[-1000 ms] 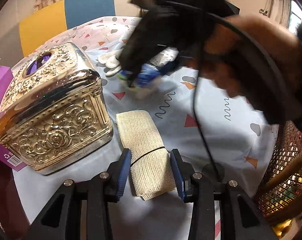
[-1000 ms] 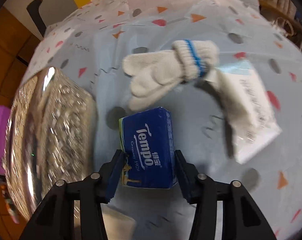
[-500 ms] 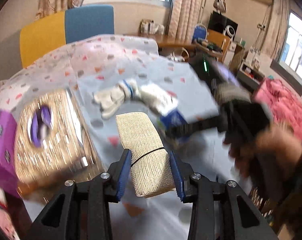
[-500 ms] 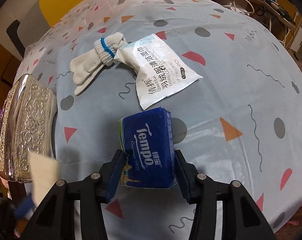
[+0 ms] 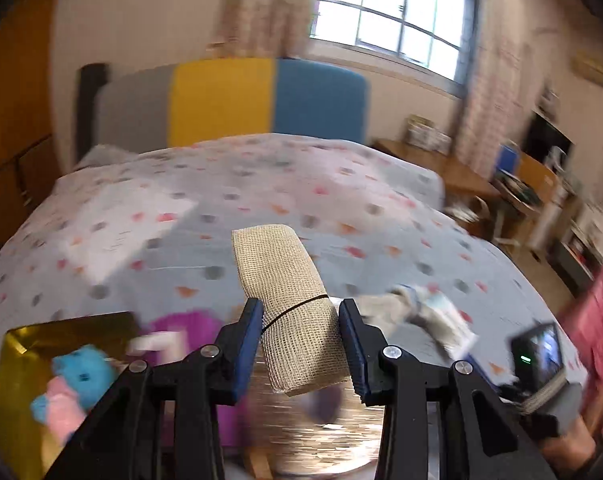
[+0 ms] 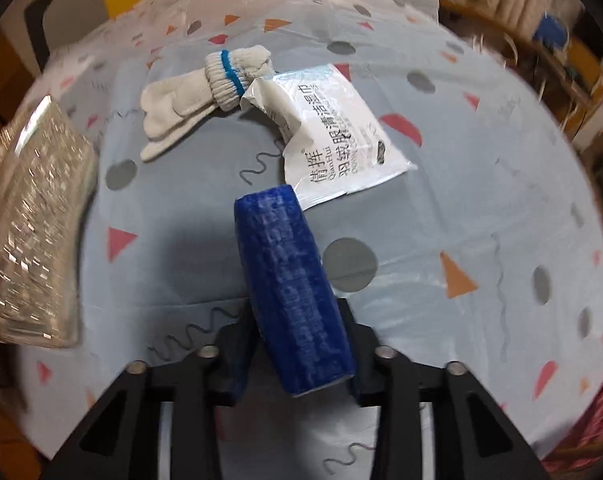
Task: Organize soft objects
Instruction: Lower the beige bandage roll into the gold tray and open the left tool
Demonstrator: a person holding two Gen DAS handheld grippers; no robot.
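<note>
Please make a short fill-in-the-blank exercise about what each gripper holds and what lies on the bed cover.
1. The left gripper holds a beige mesh ____ bound by a black band.
2. The right gripper, its fingers closing, holds a tissue pack coloured ____.
3. The white gloves have a ____ stripe on the cuff.

Missing words: roll; blue; blue

Blue tissue pack [image 6: 293,292], seemingly squeezed, closing right gripper [image 6: 297,354]

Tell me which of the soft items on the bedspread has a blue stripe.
The white knitted gloves, with a blue band around the cuff. The wet-wipe packet beside them is white with printed text and has no stripe.
</note>
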